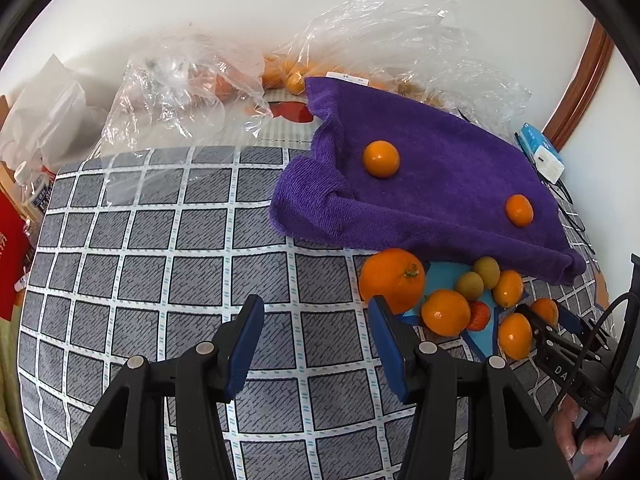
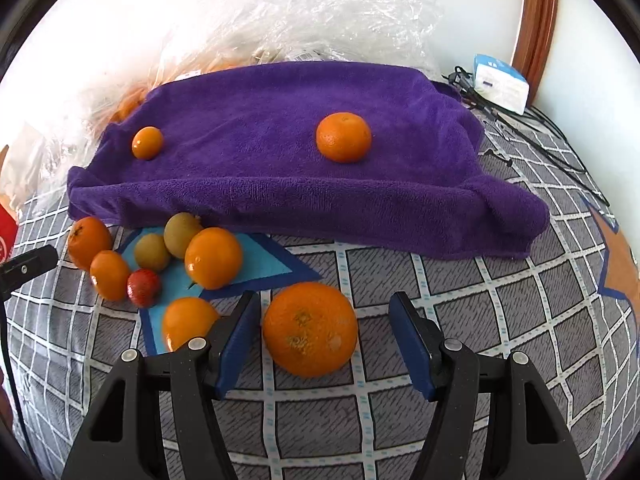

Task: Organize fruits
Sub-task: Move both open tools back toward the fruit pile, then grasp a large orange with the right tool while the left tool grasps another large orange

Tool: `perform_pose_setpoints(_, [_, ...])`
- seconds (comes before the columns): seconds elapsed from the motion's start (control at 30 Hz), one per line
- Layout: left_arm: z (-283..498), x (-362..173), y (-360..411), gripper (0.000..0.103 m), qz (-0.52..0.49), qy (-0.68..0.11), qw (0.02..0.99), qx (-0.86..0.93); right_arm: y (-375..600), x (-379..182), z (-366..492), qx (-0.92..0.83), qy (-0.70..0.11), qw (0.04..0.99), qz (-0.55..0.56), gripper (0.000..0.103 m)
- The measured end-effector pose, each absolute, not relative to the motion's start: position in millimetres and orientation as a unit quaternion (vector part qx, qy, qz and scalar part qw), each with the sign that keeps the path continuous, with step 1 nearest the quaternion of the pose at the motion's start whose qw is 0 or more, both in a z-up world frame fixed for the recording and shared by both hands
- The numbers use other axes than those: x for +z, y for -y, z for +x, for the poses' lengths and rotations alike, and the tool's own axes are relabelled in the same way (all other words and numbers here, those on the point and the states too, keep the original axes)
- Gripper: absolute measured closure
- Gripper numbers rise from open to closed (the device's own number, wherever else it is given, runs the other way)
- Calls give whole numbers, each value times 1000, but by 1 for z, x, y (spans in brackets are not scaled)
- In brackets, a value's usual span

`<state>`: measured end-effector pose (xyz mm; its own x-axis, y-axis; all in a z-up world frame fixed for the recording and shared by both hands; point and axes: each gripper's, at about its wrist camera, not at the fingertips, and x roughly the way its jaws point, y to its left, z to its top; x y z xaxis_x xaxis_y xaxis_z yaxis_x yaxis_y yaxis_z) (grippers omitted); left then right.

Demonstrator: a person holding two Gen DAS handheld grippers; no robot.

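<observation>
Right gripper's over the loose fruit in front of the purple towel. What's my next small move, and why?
Probably ease the right gripper down around the big orange and close. Its open jaws already bracket that orange, nothing is gripped, and the purple towel holds only two fruits.

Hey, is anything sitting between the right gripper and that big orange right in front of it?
Nothing visible. The right gripper is open, with the big orange lying between its fingers on the checked cloth. The other fruit lies off to one side.

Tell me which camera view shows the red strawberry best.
The right wrist view: the strawberry lies in the open among the oranges. In the left wrist view it is partly hidden behind an orange.
</observation>
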<state>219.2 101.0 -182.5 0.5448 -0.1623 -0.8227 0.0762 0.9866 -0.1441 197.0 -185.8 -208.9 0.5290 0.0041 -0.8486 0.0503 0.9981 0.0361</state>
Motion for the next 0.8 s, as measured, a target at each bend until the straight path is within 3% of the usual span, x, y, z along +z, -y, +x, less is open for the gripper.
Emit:
perform_pose_setpoints(0.17, [209,-193,-107,51,-54,-478,875,-57,181,-210,200,-17,-470,882,17,39])
perform_pose_setpoints(0.33, [197,-204,-115,51,-64,-474,877,-44,179,-208,196,-9,-460,888,16,62])
perform_pose_setpoints(0.8, [163,-212,-120,51,-48,-424,904,-9,180,-206,177,-2,-453,891,12,62])
